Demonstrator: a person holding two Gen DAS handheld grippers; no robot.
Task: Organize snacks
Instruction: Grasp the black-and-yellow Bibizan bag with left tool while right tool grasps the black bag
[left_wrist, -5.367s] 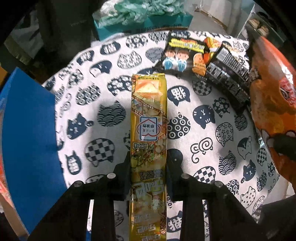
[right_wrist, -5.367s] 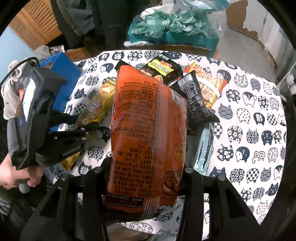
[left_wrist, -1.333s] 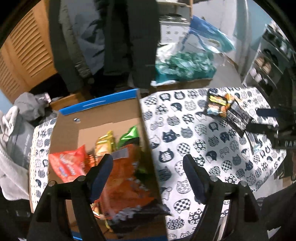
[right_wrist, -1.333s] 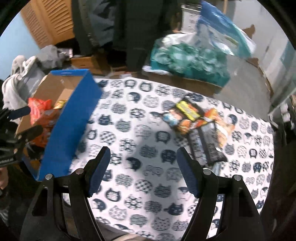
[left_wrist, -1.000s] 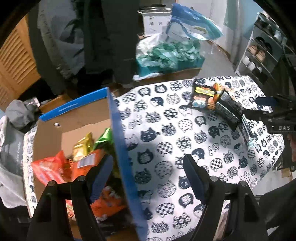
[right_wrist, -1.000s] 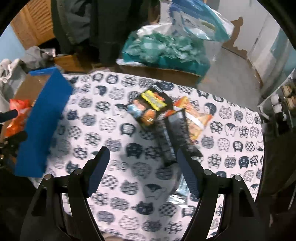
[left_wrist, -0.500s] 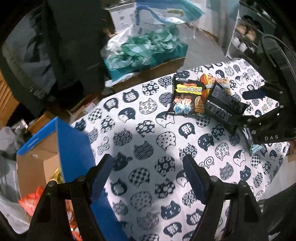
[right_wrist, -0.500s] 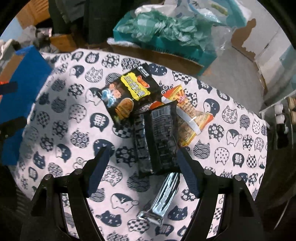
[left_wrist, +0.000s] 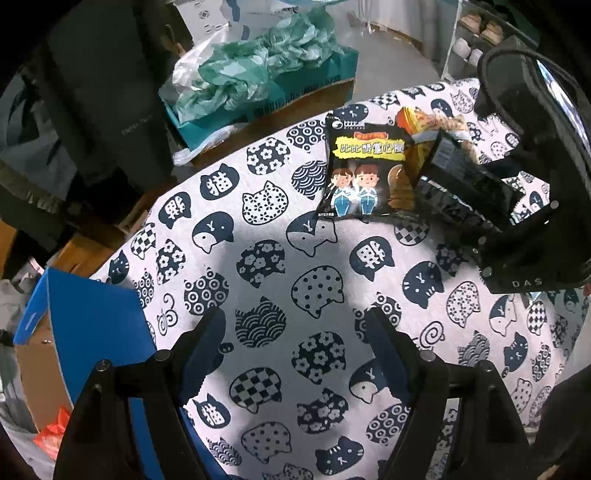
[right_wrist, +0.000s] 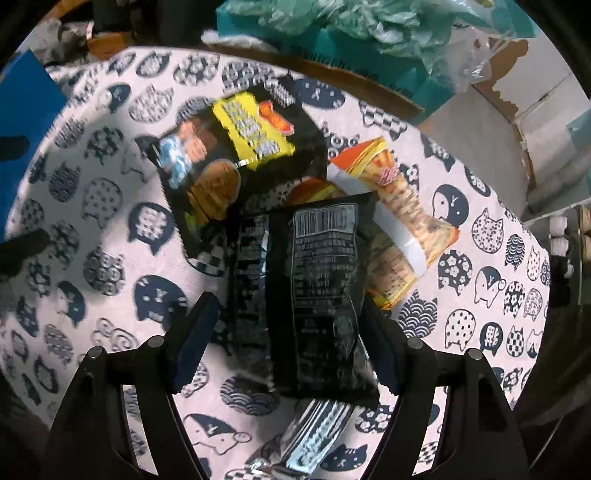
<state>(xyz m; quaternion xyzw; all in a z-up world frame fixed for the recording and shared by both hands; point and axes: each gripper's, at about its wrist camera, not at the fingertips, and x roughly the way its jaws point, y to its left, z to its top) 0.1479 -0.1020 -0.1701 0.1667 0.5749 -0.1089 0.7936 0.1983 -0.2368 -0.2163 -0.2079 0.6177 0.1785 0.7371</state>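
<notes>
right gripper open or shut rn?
Open. The right gripper has its fingers spread either side of the black snack packet, not yet closed on it.

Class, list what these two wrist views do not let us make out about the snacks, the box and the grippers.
1. Blue box, left wrist view: contents mostly cut off by the frame edge.
2. Silver packet, right wrist view: mostly hidden under the black packet.
3. Cartoon snack bag, right wrist view: print motion-blurred.
4. Orange packet, left wrist view: covered by the other packets and the right gripper.
</notes>
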